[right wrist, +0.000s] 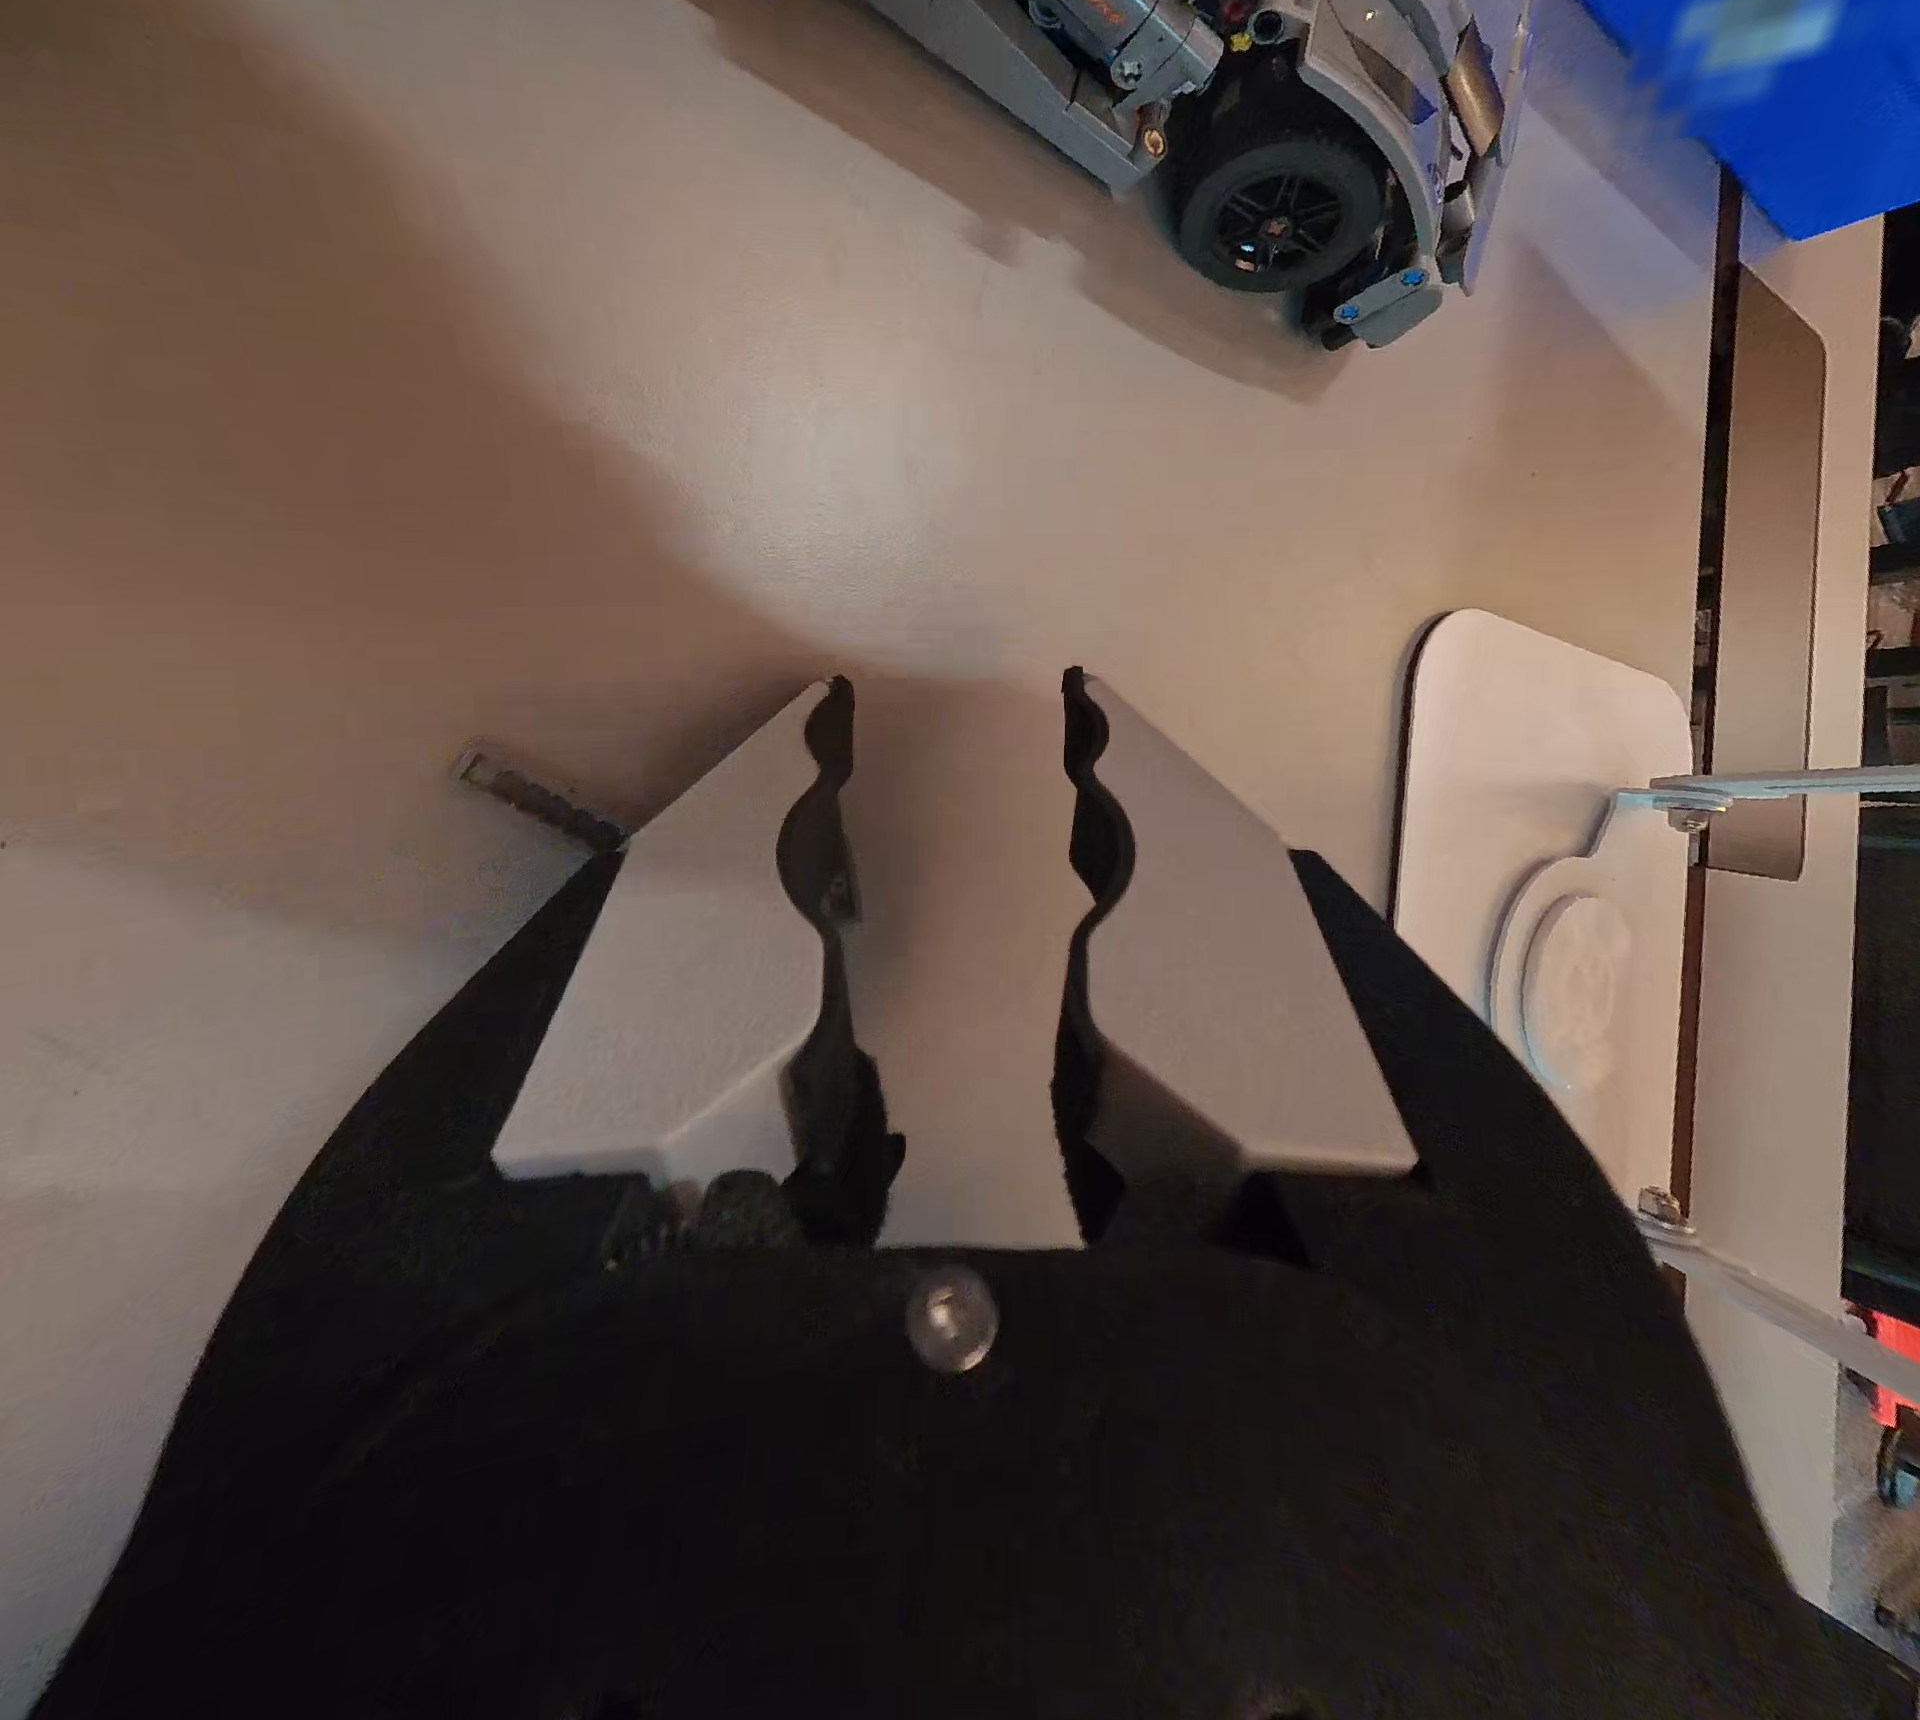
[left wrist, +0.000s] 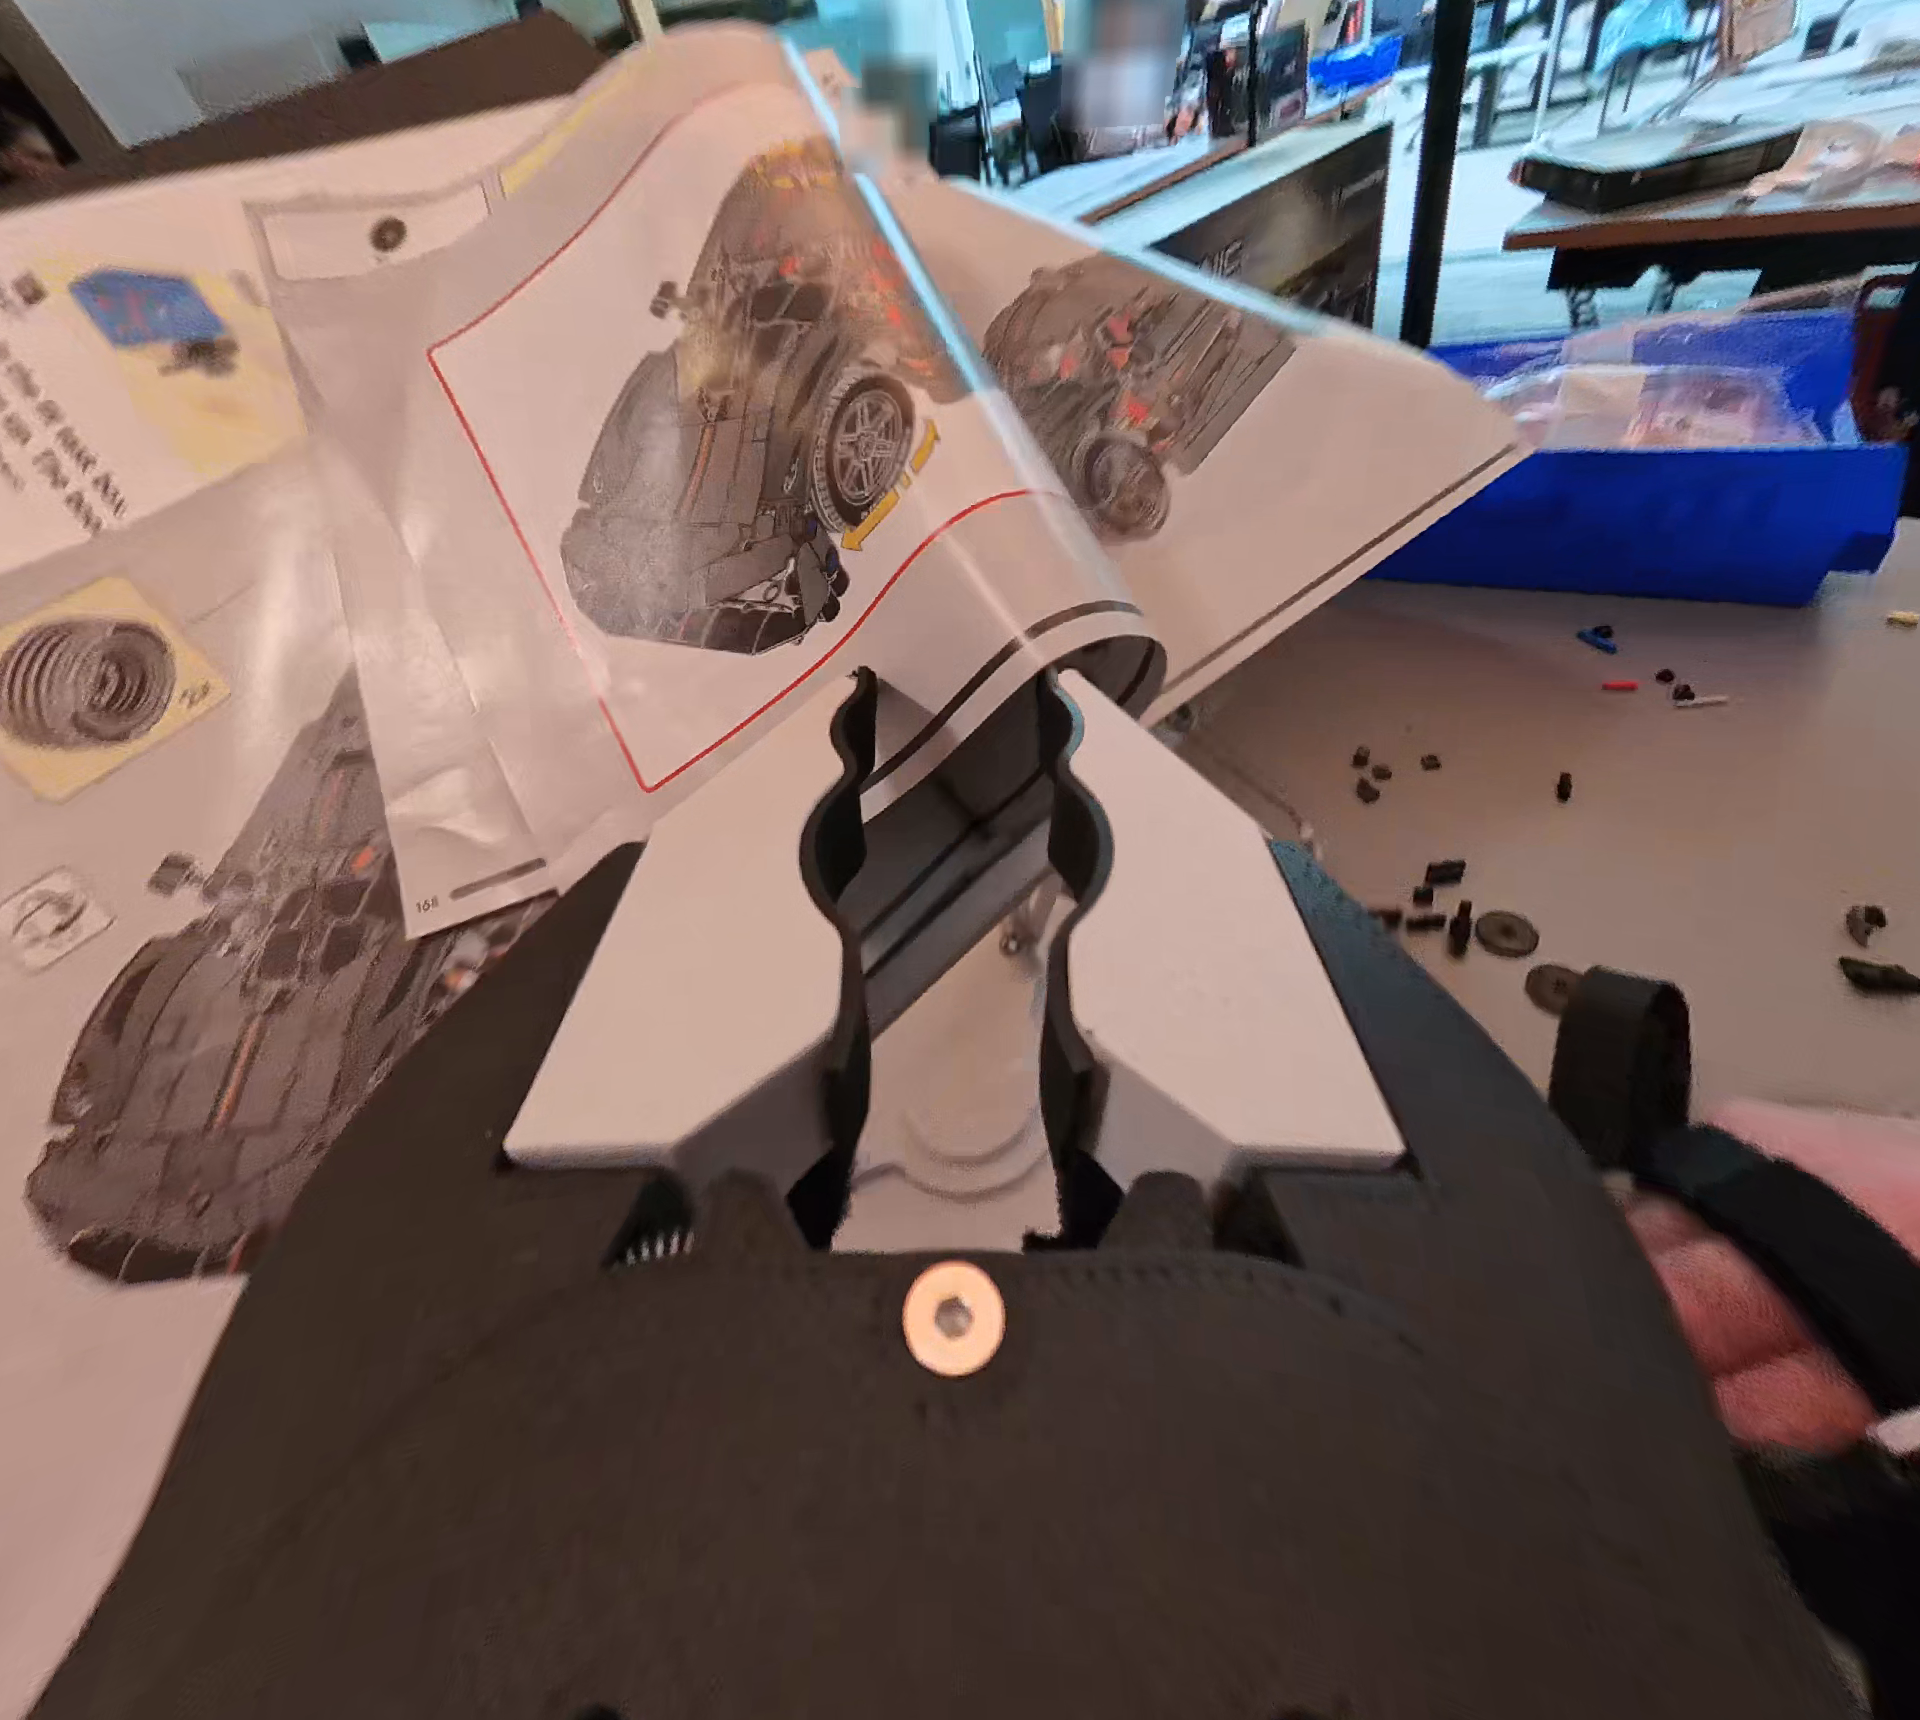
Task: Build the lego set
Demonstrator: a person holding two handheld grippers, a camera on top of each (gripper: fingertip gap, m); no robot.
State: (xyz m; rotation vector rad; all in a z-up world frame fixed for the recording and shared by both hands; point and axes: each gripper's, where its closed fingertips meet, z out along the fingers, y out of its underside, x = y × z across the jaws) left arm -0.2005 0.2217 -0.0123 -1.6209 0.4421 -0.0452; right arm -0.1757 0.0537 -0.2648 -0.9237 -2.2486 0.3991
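L gripper – page of instruction booklet pinched, lifted ahead | R gripper – jaws apart, empty | car model lies far ahead-right.

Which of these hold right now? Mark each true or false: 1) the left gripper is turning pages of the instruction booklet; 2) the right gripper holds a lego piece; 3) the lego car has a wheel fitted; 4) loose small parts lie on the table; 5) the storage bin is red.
1) True: the left gripper has curled pages of the instruction booklet between its fingers.
2) False: the right gripper is open and empty above the table.
3) True: the lego car shows a black wheel.
4) True: small parts are scattered on the table.
5) False: the storage bin is blue.
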